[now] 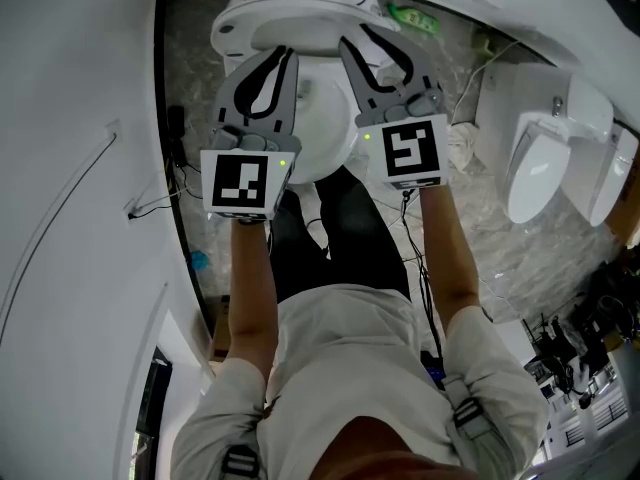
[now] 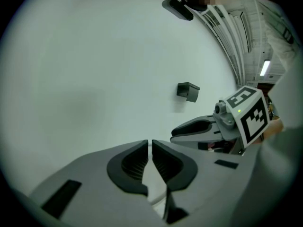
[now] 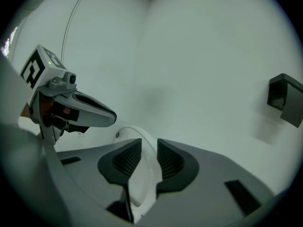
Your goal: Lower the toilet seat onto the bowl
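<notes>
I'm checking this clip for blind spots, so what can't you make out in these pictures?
Whether the toilet seat meets the bowl: head view, left gripper and right gripper cover the join.
Green item at the top of the head view: too small to identify.
Dark box on the wall: left gripper view, too small, dim.

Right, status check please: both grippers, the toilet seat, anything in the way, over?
Left gripper shut. Right gripper open, toilet seat rim between its jaws. Seat looks not yet down on the bowl. No obstruction visible.
</notes>
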A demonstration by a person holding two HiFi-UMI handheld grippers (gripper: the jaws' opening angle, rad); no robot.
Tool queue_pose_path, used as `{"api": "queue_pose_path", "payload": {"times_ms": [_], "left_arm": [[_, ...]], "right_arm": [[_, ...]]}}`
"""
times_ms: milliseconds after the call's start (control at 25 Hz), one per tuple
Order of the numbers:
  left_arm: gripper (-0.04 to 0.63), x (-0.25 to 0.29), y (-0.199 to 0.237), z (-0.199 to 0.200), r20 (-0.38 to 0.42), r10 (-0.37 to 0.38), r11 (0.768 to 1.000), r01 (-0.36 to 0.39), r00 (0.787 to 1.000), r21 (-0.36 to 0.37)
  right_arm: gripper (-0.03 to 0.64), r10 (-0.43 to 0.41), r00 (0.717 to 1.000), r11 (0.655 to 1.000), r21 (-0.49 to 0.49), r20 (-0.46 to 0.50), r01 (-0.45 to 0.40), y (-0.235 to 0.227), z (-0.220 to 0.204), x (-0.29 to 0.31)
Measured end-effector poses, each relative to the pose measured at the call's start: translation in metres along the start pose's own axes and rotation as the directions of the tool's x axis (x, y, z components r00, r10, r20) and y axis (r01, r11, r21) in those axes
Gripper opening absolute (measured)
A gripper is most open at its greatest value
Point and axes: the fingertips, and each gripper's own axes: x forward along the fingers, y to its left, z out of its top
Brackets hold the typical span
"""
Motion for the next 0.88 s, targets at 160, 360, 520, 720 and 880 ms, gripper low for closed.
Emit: {"api": "queue_pose_path", "payload": {"times_ms": [160, 360, 520, 720, 880], "left_arm": [[0.026, 0.006, 0.003, -0.002, -0.001, -0.005, 1.000, 0.005, 1.000, -0.004], [0.026, 0.006, 0.009, -0.009, -0.011, 0.009, 0.999, -0.010, 1.000, -0.035], [0.026, 0.005, 0.013, -0.011, -0.014, 0.004, 0.999, -0.005, 1.000, -0.043], [0.026, -0.002, 0.023, -0.017, -0.024, 0.026, 0.998, -0.027, 0.999, -0.059], [0.026, -0.008, 0.027, -0.020, -0.026, 0.031, 0.997, -0.033, 0.999, -0.068]], "right_arm": [[0.144, 0.014, 1.000, 1.000, -0.009, -0.015, -0.014, -0.005, -0.005, 0.016], [0.170, 0.024, 0.999, 1.000, -0.012, -0.023, -0.024, -0.008, -0.007, 0.032], [0.183, 0.030, 0.999, 0.999, -0.017, -0.028, -0.031, -0.010, -0.009, 0.045], [0.186, 0.036, 0.999, 0.999, 0.013, -0.026, -0.035, -0.008, -0.011, 0.055], [0.186, 0.031, 0.999, 0.998, 0.058, -0.020, -0.030, -0.006, -0.014, 0.061]]}}
